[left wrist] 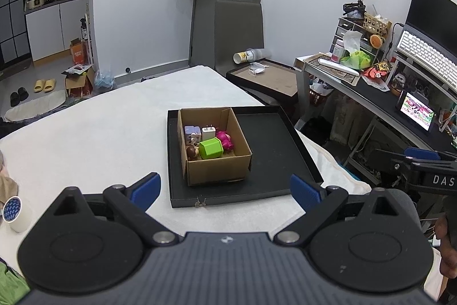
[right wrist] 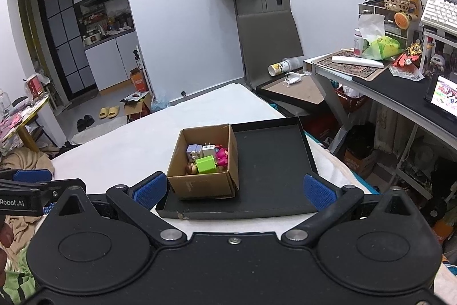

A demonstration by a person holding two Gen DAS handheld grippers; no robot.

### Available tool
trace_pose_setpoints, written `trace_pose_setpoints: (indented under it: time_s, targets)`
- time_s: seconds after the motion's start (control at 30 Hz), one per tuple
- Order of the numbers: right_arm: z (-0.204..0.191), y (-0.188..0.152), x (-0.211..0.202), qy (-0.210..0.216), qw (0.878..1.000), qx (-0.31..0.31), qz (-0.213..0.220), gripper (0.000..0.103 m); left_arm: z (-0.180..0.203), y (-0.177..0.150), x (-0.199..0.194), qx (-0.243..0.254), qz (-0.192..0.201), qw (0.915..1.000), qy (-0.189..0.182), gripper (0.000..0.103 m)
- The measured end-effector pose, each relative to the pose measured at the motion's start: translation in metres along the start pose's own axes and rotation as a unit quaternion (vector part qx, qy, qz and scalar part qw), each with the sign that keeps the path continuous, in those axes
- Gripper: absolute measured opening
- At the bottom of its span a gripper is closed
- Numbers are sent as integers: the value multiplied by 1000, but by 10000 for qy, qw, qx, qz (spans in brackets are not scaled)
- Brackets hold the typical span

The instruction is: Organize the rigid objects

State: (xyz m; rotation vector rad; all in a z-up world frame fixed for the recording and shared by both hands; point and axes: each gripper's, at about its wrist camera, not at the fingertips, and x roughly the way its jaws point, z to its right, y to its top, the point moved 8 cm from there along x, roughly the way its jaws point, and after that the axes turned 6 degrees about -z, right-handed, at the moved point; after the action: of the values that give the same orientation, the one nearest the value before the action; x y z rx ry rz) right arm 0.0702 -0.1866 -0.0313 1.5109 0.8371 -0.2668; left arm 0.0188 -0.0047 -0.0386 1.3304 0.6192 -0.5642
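Observation:
A cardboard box (left wrist: 217, 167) (right wrist: 200, 185) stands in the left part of a black tray (left wrist: 274, 150) (right wrist: 274, 162) on the white bed. Inside lie a green block (left wrist: 210, 148) (right wrist: 206, 164), a pink toy (left wrist: 225, 139) (right wrist: 221, 157), a white charger plug (left wrist: 208, 132) (right wrist: 208, 150), a lilac item (left wrist: 192, 133) (right wrist: 193, 149) and a small brown-haired figure (left wrist: 193, 153). My left gripper (left wrist: 225, 192) is open and empty, held before the tray's near edge. My right gripper (right wrist: 233, 190) is open and empty, just before the tray too.
The right gripper's body (left wrist: 422, 170) shows at the left view's right edge; the left one (right wrist: 28, 187) at the right view's left. A white cup (left wrist: 15, 215) stands near left. A desk (left wrist: 371, 93) with clutter lies right; a grey chair (left wrist: 238, 33) stands behind.

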Motion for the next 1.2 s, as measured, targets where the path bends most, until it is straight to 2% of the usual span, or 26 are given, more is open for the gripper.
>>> trace_pose_setpoints:
  time_s: [1.2]
  targets:
    - [1,-4,-3,-35,10000,-74,-51,103,5,-1,-4,72,21,9999,-83,96]
